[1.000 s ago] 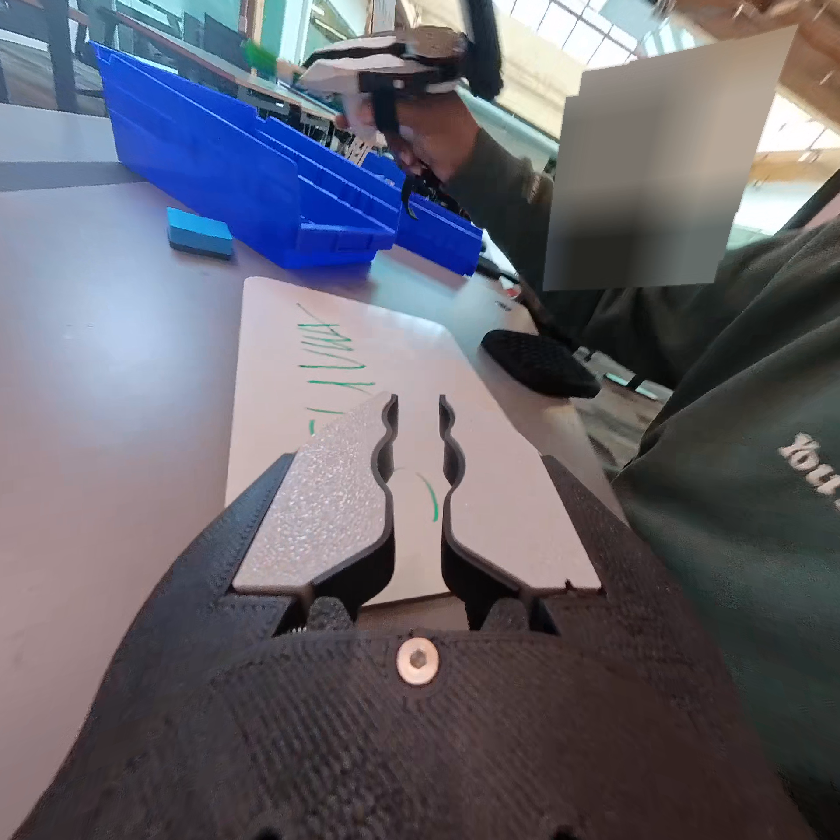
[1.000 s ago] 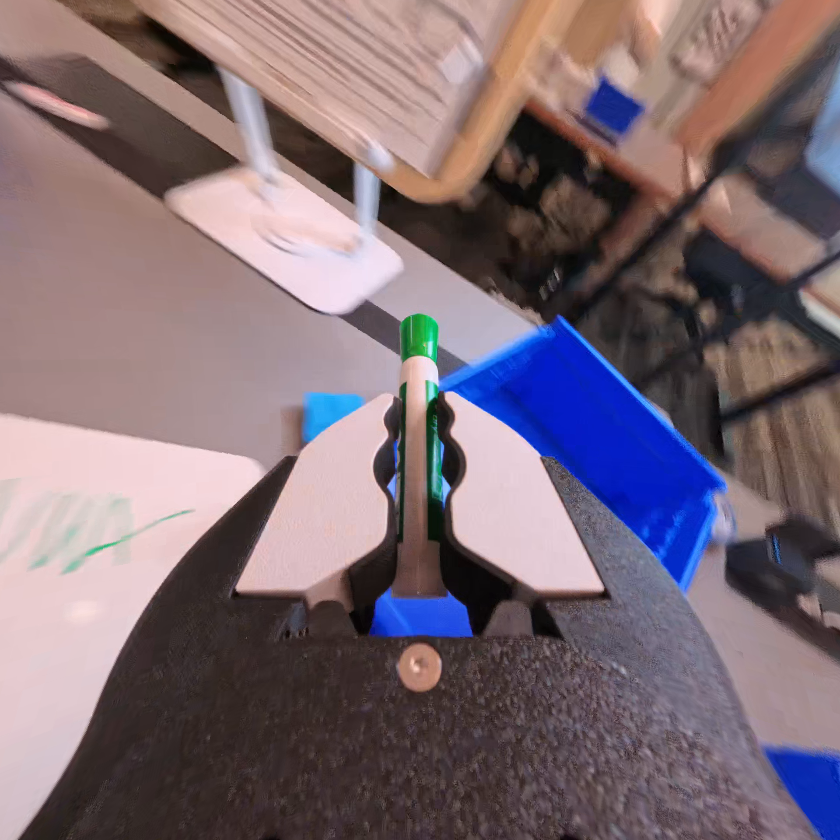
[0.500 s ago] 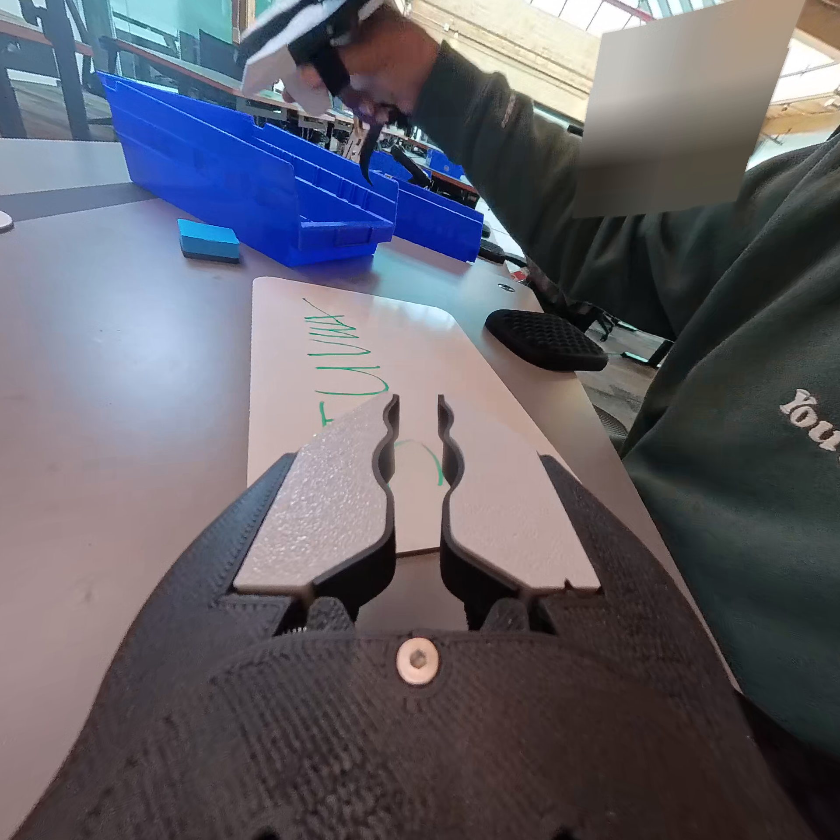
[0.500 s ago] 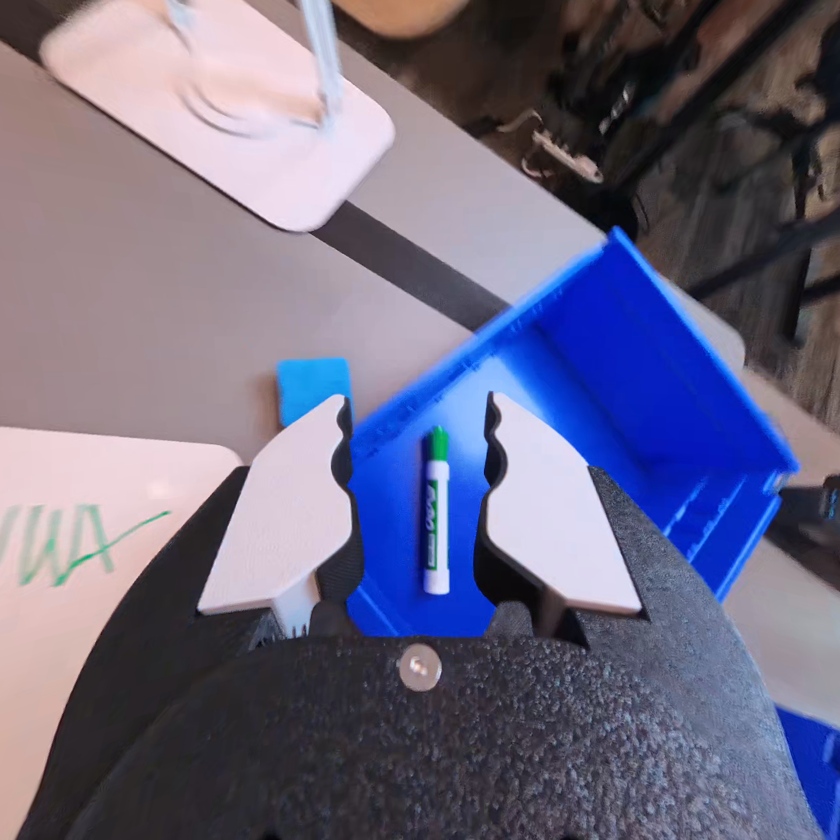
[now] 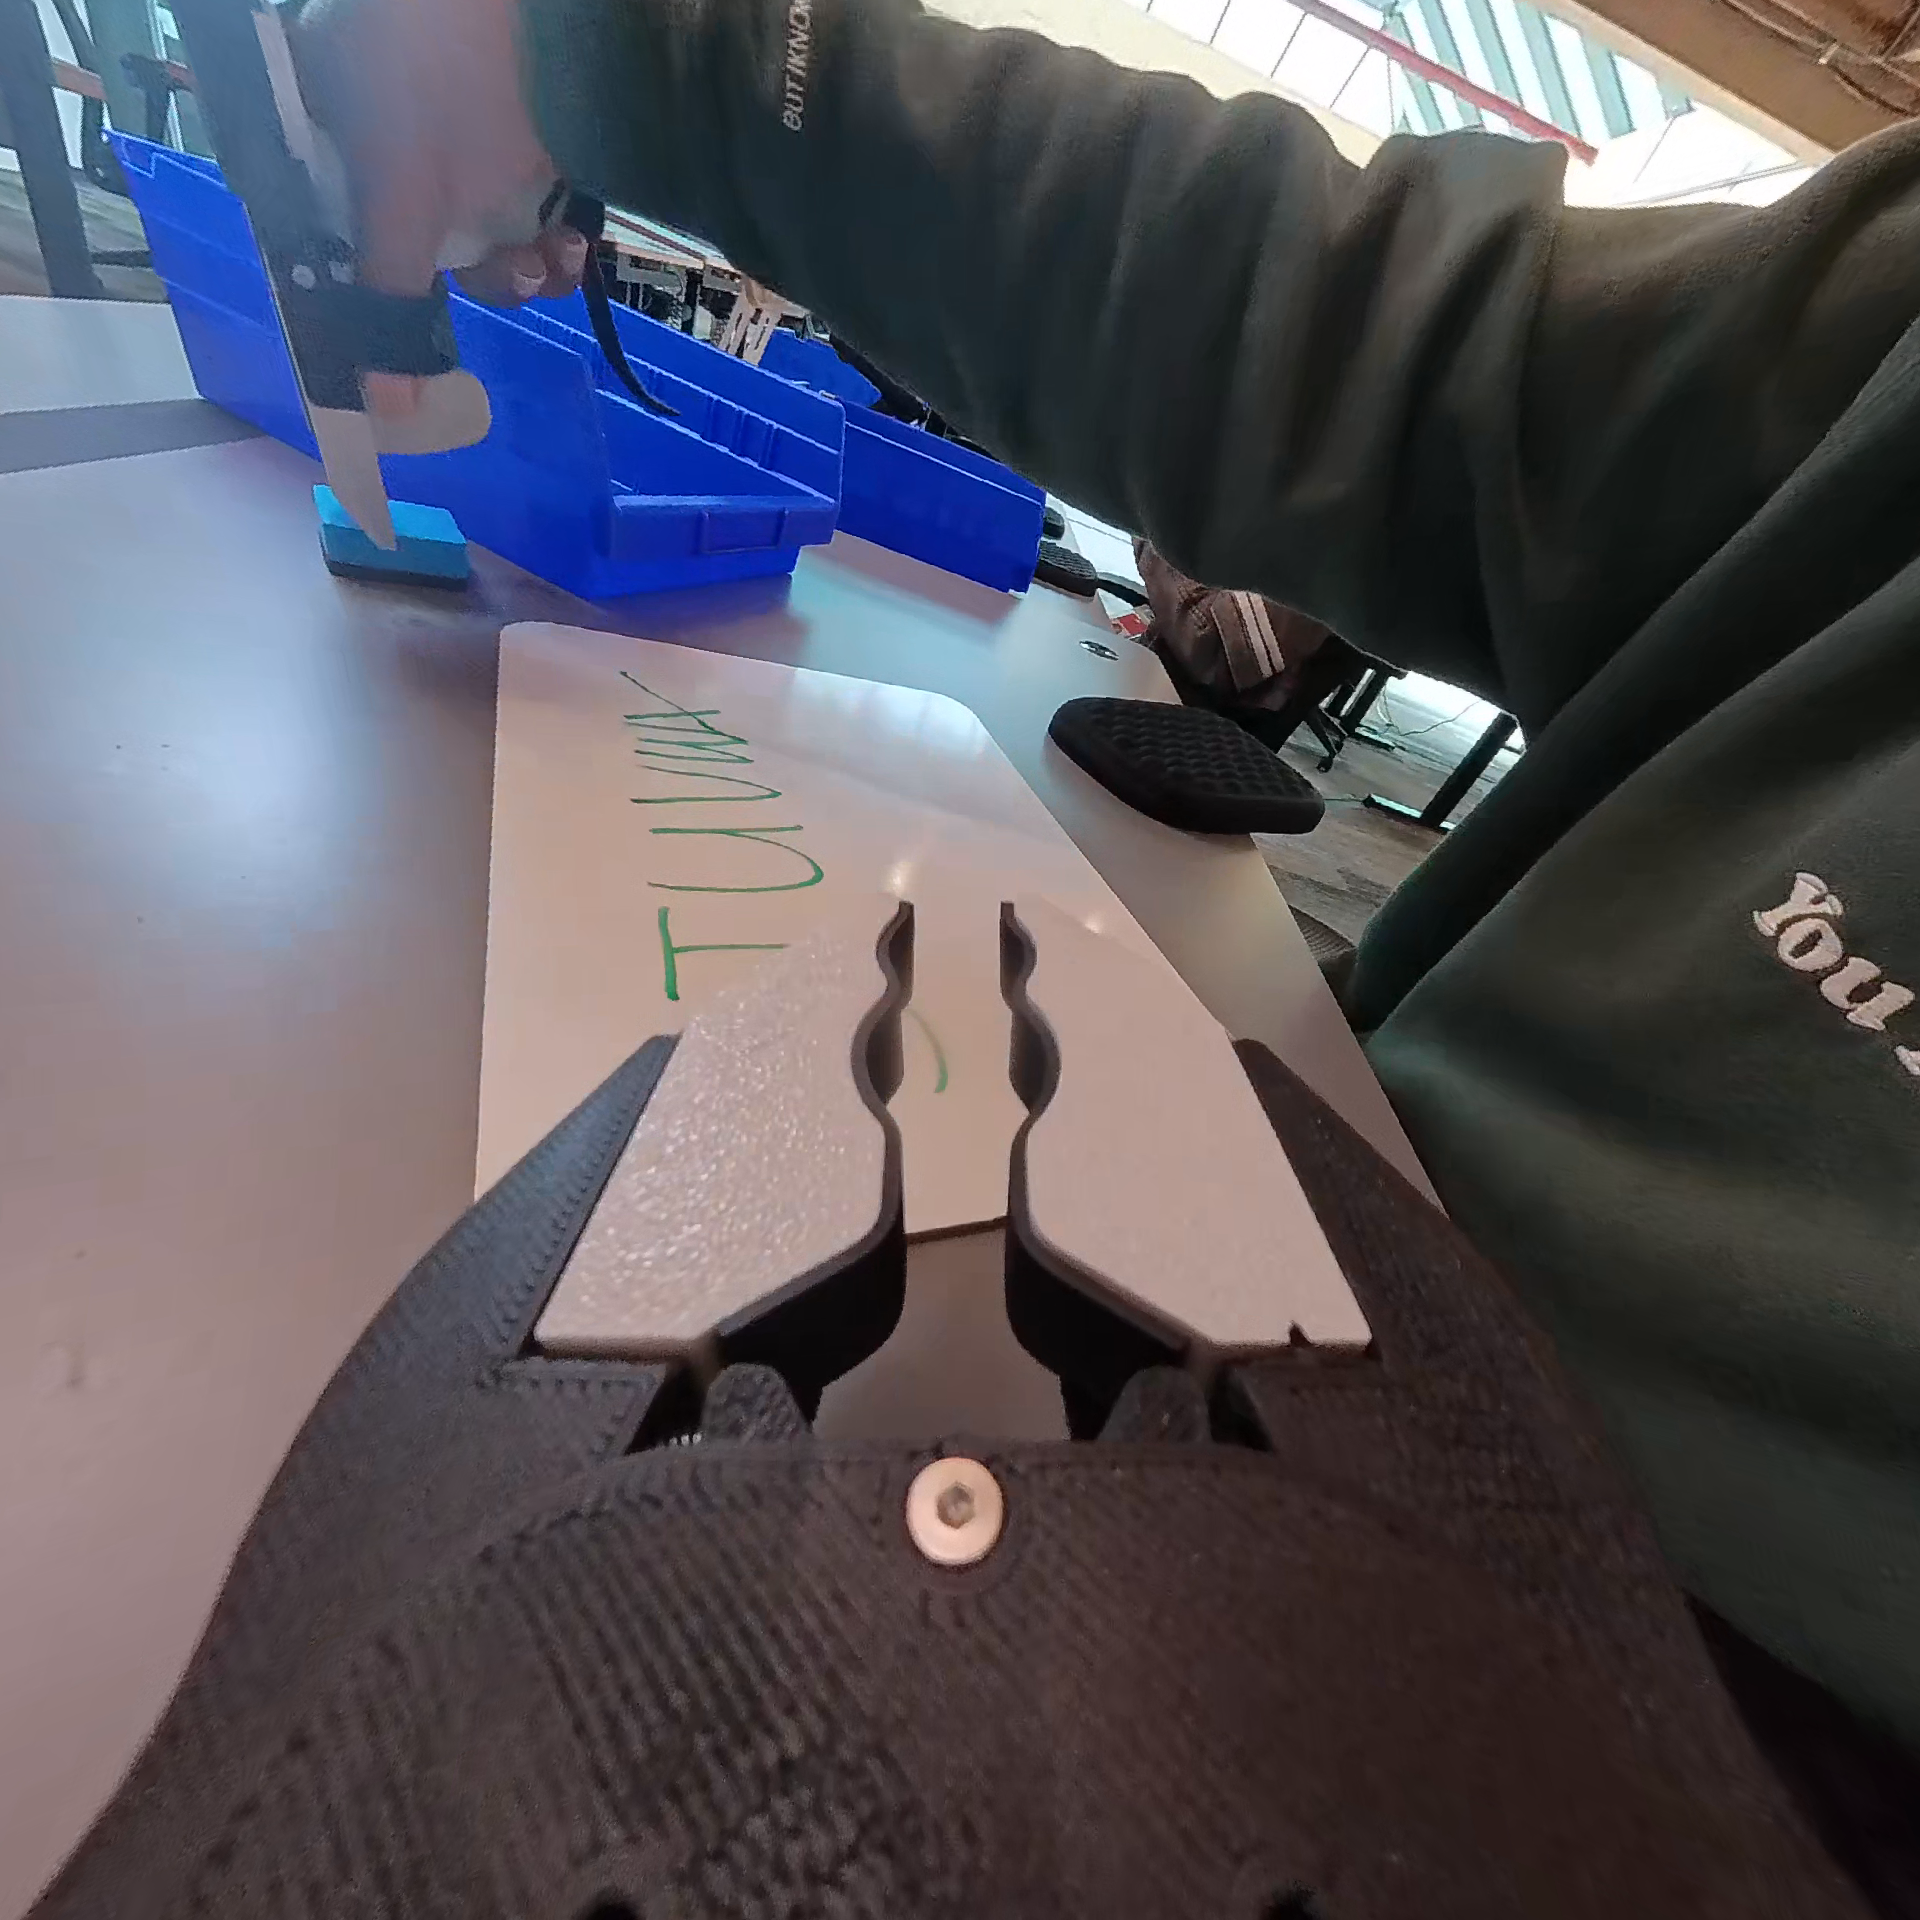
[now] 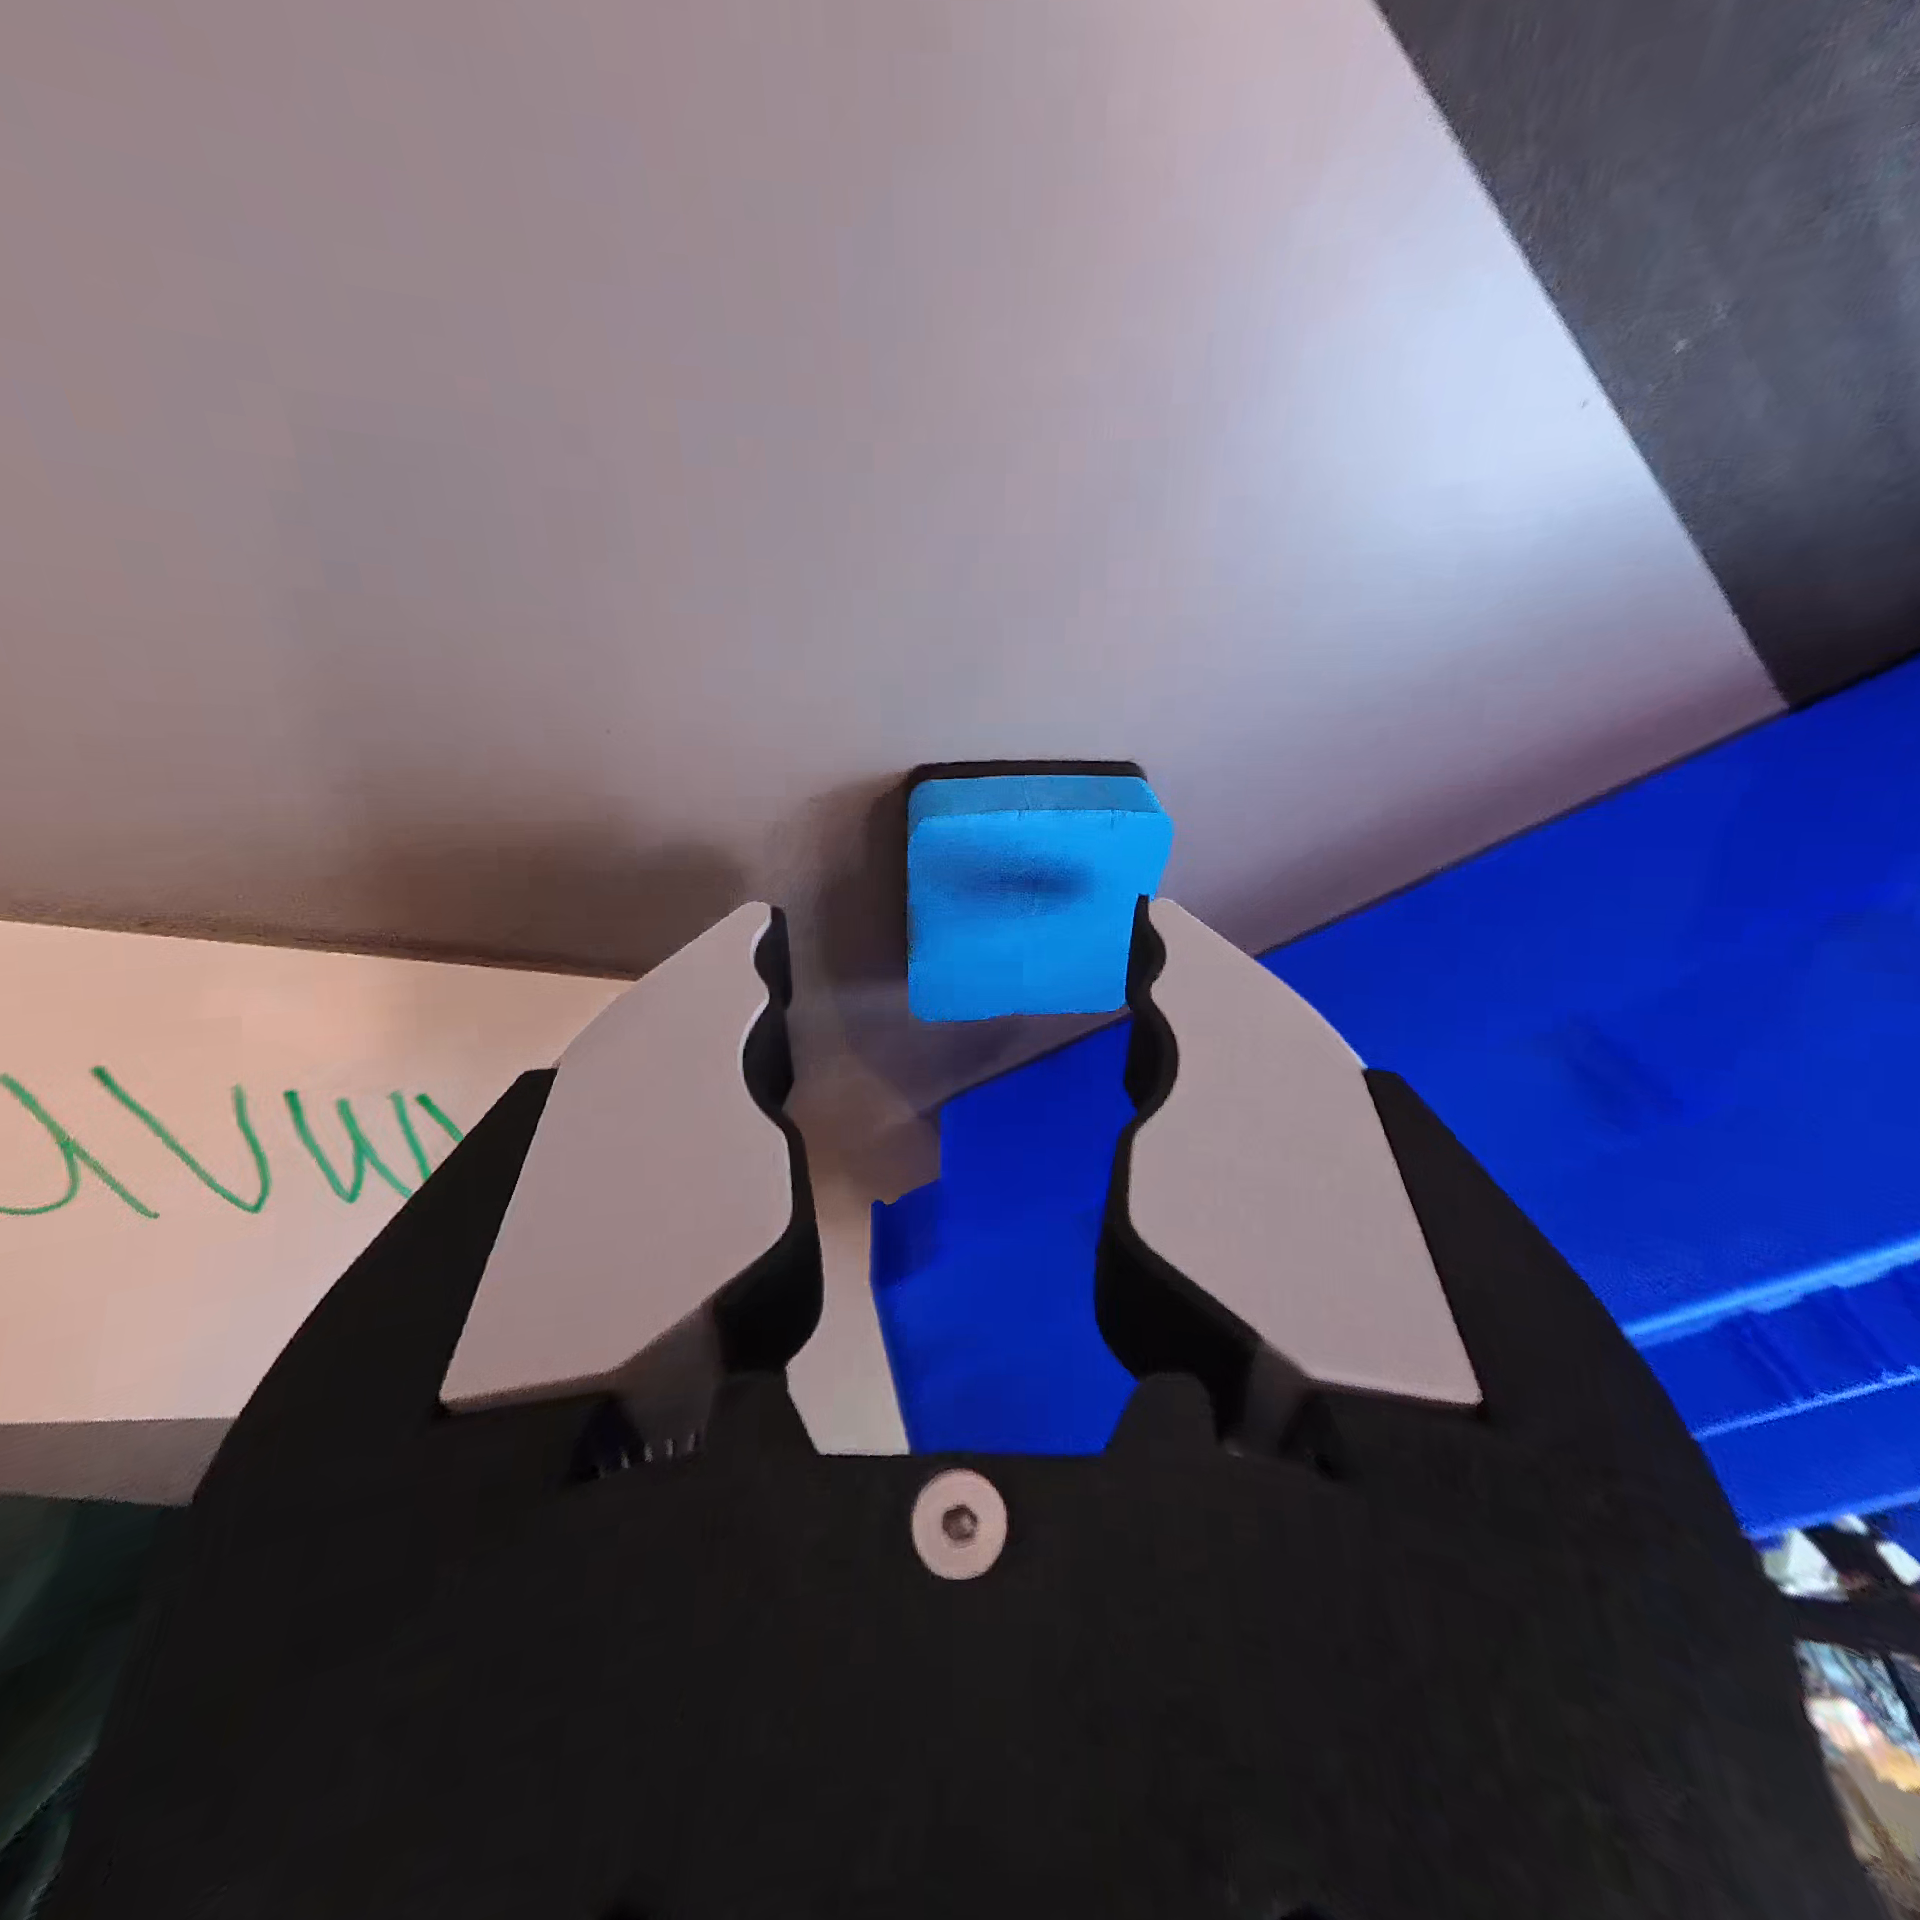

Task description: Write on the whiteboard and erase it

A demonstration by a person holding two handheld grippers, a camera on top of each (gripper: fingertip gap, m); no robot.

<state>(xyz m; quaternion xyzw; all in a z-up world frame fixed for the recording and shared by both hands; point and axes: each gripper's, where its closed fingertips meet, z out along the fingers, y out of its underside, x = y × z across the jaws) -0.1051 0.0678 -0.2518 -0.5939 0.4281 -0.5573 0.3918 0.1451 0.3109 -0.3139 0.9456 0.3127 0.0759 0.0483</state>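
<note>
Eraser [image 6: 1029, 914] lay on table [image 6: 623, 416] beside blue bin [image 6: 1558, 1039], dead ahead of right gripper [image 6: 961, 920]; jaws spread, empty, right fingertip at eraser edge. Left gripper [image 5: 956, 914] narrowly parted, empty, over whiteboard [image 5: 623, 831], farther off.

Blue bins [image 5: 665, 499] stand on the grey table [image 5: 208, 831] near a black pad [image 5: 1184, 764].

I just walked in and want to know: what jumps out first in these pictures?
The bright blue eraser on the grey table stands out, with the open right gripper reaching around it, beside a big blue bin. Next comes the whiteboard with green scribbles, lying flat under the empty left gripper.
</note>
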